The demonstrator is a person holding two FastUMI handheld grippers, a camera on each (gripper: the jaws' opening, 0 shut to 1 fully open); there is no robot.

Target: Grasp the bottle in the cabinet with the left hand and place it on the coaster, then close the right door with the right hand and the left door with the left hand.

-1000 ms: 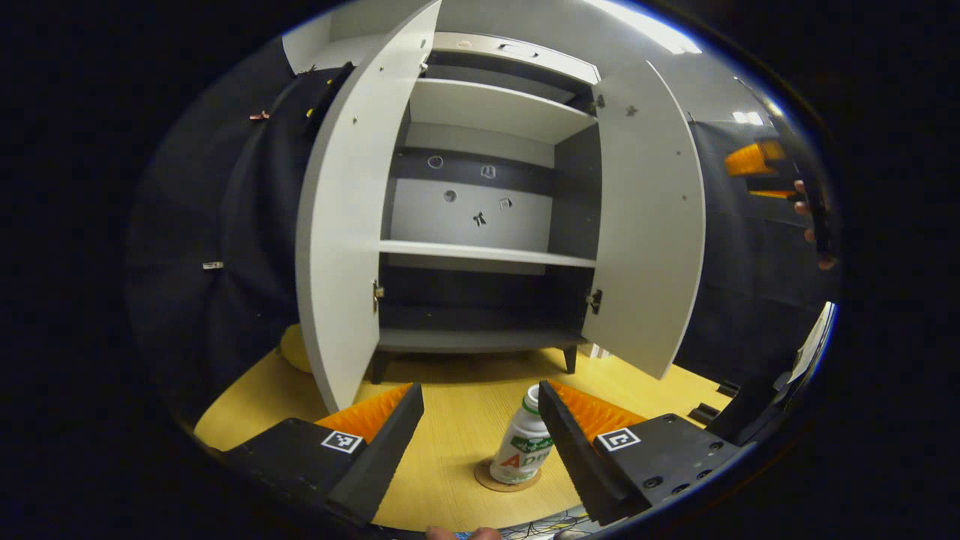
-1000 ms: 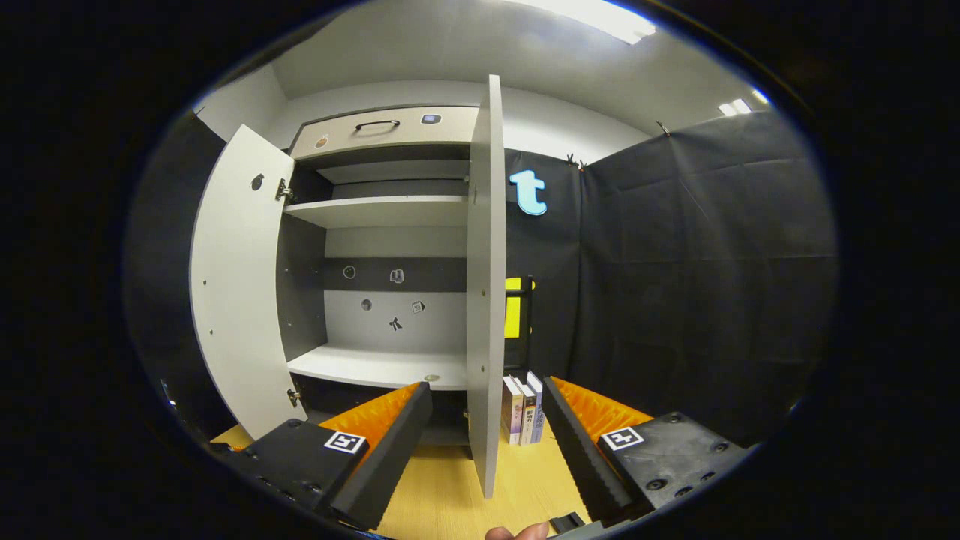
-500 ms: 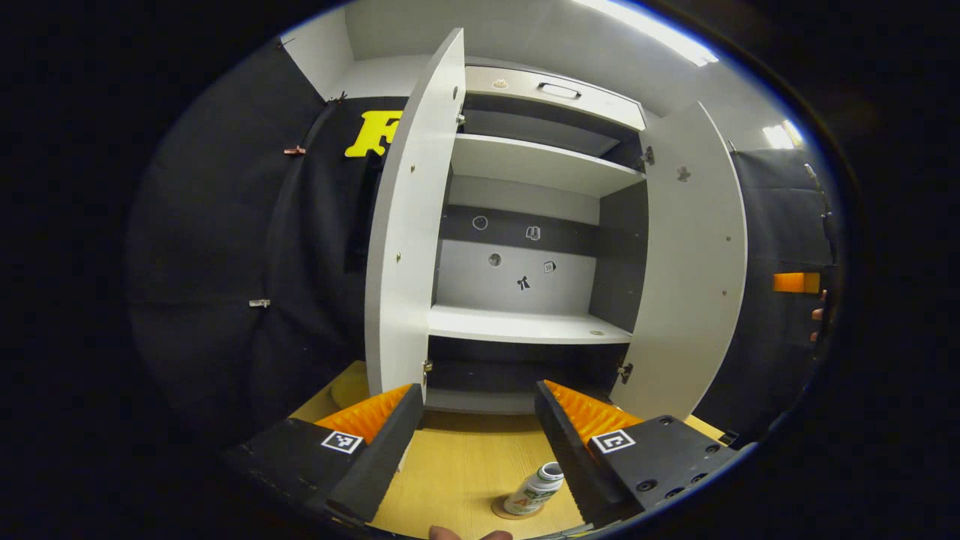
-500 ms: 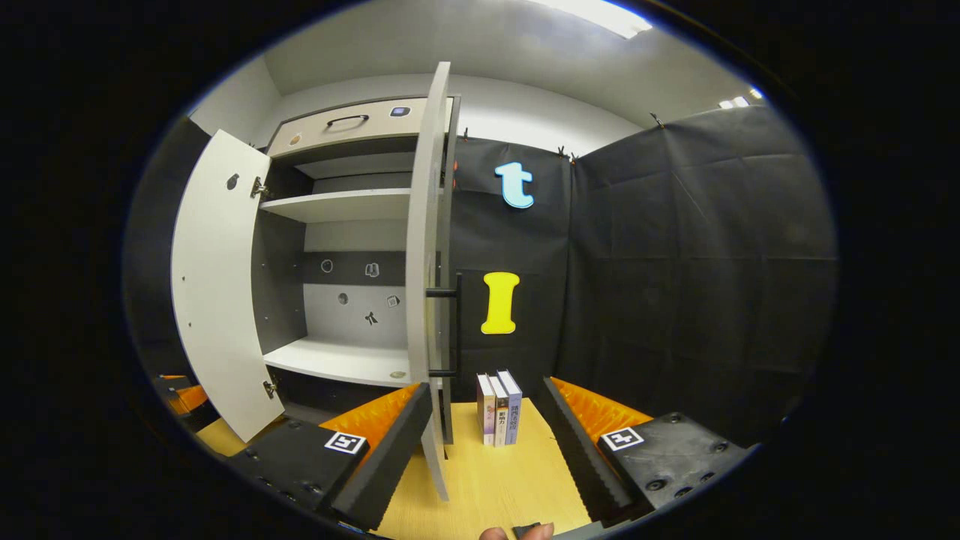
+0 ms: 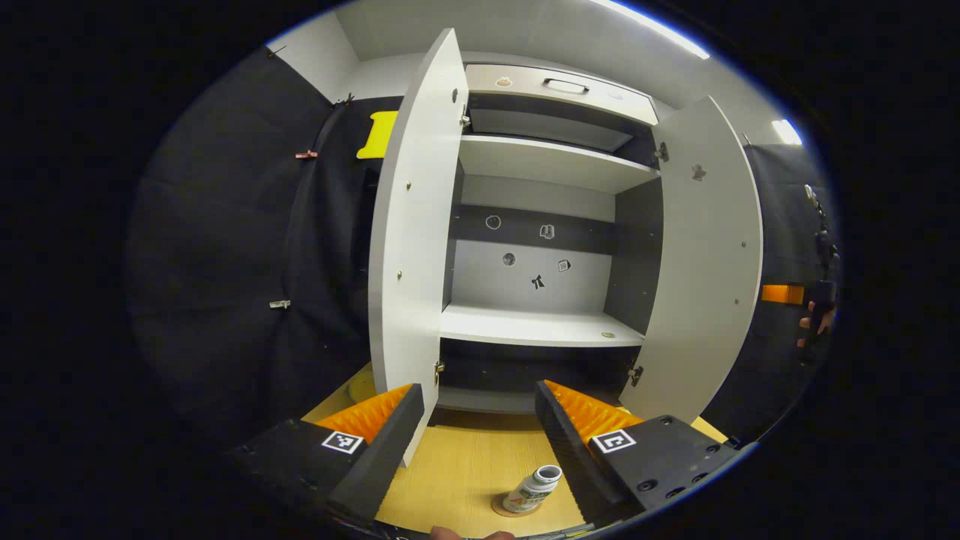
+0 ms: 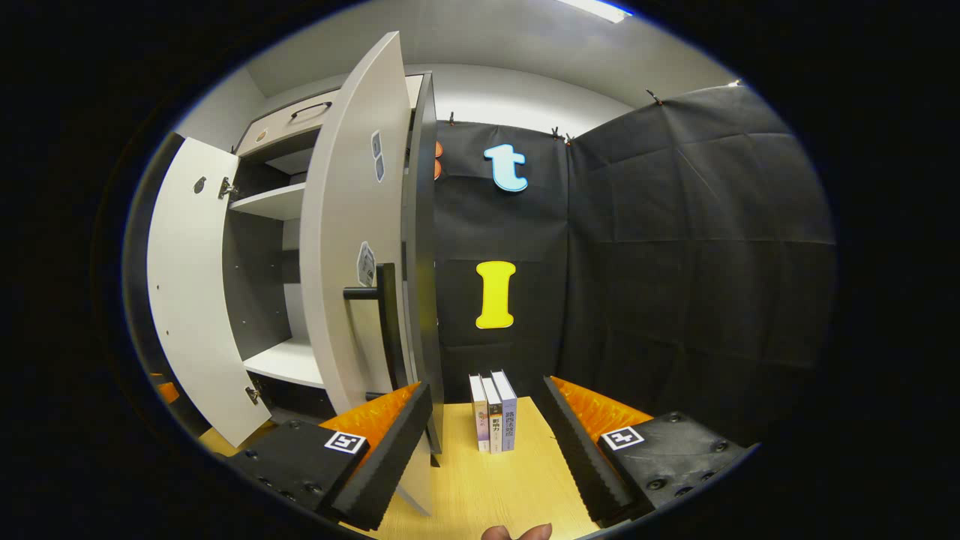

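In the left gripper view, the left claw gapes wide and empty above the small white plastic bottle, which stands on the round cork coaster on the pale wooden worktop; both cabinet doors hang open. In the right gripper view, the right claw is spread wide, empty, just beside the grey right door with its black bar handle.

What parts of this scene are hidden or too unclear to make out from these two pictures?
- The bottle on its coaster: the left gripper view shows it partly behind the left gripper, label unreadable.
- The cabinet's lowest compartment: too dark, left gripper view.
- The cabinet interior: in the right gripper view, the right door hides most of it.
- The books: spine text too small, right gripper view.
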